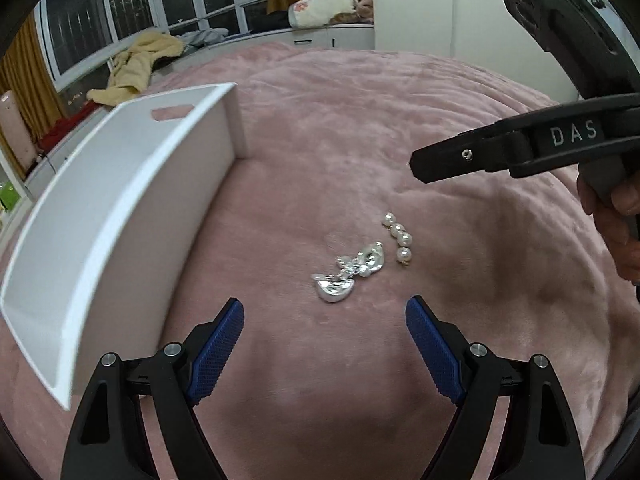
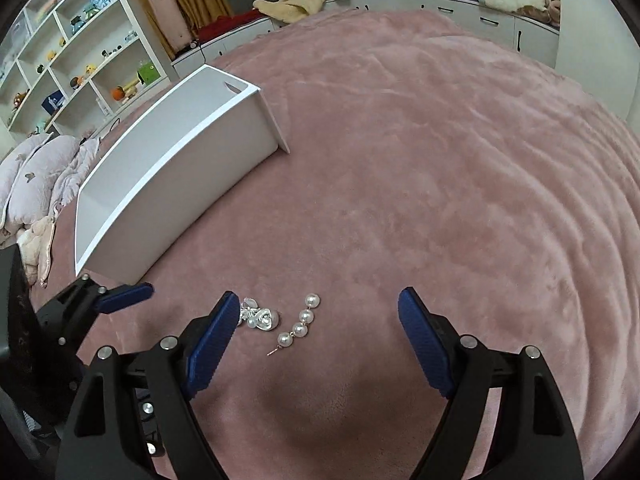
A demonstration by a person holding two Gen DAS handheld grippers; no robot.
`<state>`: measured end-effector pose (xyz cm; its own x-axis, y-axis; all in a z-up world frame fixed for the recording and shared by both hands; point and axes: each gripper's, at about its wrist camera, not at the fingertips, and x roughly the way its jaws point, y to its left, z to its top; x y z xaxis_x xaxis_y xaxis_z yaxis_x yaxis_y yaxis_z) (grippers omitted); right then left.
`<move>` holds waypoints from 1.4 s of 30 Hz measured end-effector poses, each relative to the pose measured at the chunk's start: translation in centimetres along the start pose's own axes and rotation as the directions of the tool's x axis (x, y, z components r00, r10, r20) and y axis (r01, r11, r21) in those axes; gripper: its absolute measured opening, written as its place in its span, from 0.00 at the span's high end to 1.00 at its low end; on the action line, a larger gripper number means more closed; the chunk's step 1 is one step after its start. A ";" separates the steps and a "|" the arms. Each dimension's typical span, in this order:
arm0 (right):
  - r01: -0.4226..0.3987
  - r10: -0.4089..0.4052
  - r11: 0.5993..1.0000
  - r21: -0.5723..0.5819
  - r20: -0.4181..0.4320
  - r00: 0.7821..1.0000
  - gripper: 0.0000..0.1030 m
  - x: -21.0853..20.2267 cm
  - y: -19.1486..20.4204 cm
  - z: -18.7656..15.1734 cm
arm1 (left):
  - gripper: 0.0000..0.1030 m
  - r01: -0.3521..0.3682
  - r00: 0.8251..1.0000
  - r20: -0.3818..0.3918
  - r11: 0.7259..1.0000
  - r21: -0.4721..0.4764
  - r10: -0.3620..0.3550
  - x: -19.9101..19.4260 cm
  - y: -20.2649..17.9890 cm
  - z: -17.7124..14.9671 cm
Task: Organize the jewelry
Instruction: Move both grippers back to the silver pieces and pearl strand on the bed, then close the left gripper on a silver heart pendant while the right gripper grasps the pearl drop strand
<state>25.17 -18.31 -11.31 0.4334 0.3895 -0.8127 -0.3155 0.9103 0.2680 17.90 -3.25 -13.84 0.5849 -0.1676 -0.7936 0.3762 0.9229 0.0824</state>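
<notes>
A silver heart-shaped earring piece [image 1: 340, 276] and a string of white pearls [image 1: 399, 239] lie on the pink blanket. My left gripper [image 1: 324, 316] is open just short of the silver piece. In the right wrist view the pearls [image 2: 298, 326] lie between the fingers of my open right gripper [image 2: 318, 312], and the silver piece [image 2: 260, 317] lies by its left finger. An open white box [image 1: 132, 184] stands to the left; it also shows in the right wrist view [image 2: 176, 168]. The right gripper's black body [image 1: 500, 152] hovers above the jewelry.
The pink blanket [image 2: 440, 180] covers the whole bed. White shelves with small ornaments [image 2: 68, 48] stand at far left, pillows [image 2: 36, 176] beside them. A window bench with yellow clothes [image 1: 136, 64] and a cushion [image 1: 324, 8] runs along the back.
</notes>
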 end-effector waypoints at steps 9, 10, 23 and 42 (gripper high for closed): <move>0.021 -0.022 1.000 -0.016 -0.061 0.998 0.28 2.1 -0.2 -0.5 | 0.18 -0.005 1.000 -0.029 1.000 -0.028 0.005 3.5 -0.5 0.1; 0.024 -0.025 1.000 -0.013 -0.071 0.997 0.31 2.4 -0.1 -0.5 | 0.18 -0.003 1.000 -0.031 0.999 -0.033 0.002 4.0 -0.5 0.1; 0.088 -0.103 0.992 -0.094 -0.173 0.980 0.64 6.1 0.9 -1.1 | 0.29 0.040 0.998 -0.040 0.997 -0.059 -0.042 5.6 -0.4 0.0; 0.045 -0.062 0.994 -0.099 -0.175 0.983 0.94 6.1 1.4 -1.0 | 0.70 0.060 0.996 -0.055 0.994 -0.092 -0.065 5.7 0.1 0.1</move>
<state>26.49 -14.79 -16.38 0.2974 0.3016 -0.9059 -0.3774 0.9087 0.1787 21.35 -4.17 -18.26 0.5185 -0.2079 -0.8294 0.3428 0.9392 -0.0212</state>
